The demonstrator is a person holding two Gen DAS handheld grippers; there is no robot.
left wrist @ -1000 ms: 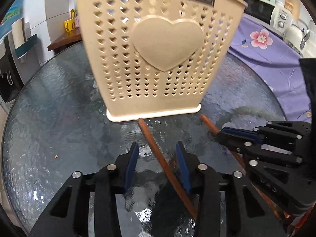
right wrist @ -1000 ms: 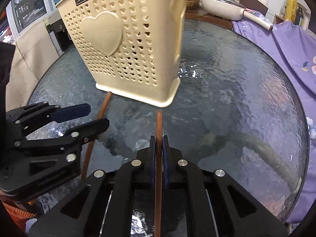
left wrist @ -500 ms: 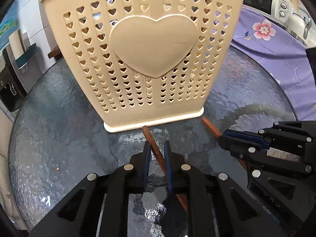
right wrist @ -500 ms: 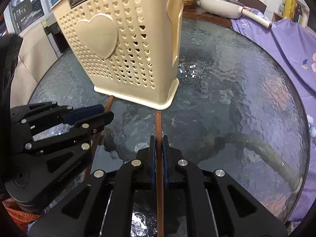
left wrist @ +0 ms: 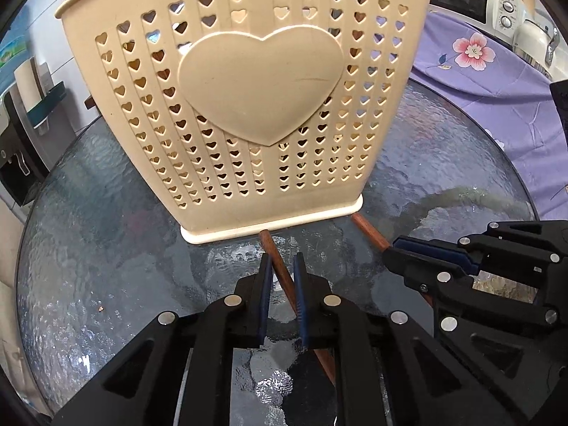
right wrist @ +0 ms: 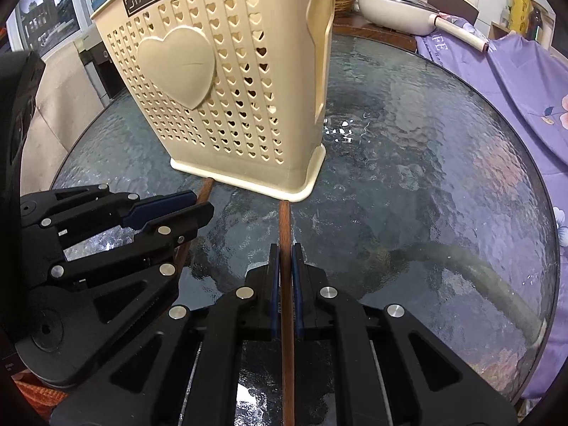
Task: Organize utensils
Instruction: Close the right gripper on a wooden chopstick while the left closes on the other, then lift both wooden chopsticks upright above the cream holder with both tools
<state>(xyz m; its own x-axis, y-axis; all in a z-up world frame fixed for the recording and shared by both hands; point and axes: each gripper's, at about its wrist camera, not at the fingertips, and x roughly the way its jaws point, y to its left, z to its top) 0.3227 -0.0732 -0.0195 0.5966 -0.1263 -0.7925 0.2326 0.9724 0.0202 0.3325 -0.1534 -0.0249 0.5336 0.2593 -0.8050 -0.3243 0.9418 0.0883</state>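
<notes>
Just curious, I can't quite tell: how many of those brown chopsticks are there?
2. One chopstick sits between the left gripper's fingers; the other chopstick is clamped in the right gripper. Both tips meet the beige holder's base. Any inside it are hidden.

A round bench (right wrist: 443, 149) of rippled dark glass carries a cream perforated utensil holder (right wrist: 227, 81) standing upright toward its far side, with two brown chopsticks (right wrist: 285, 220) lying at the holder's near base.
</notes>
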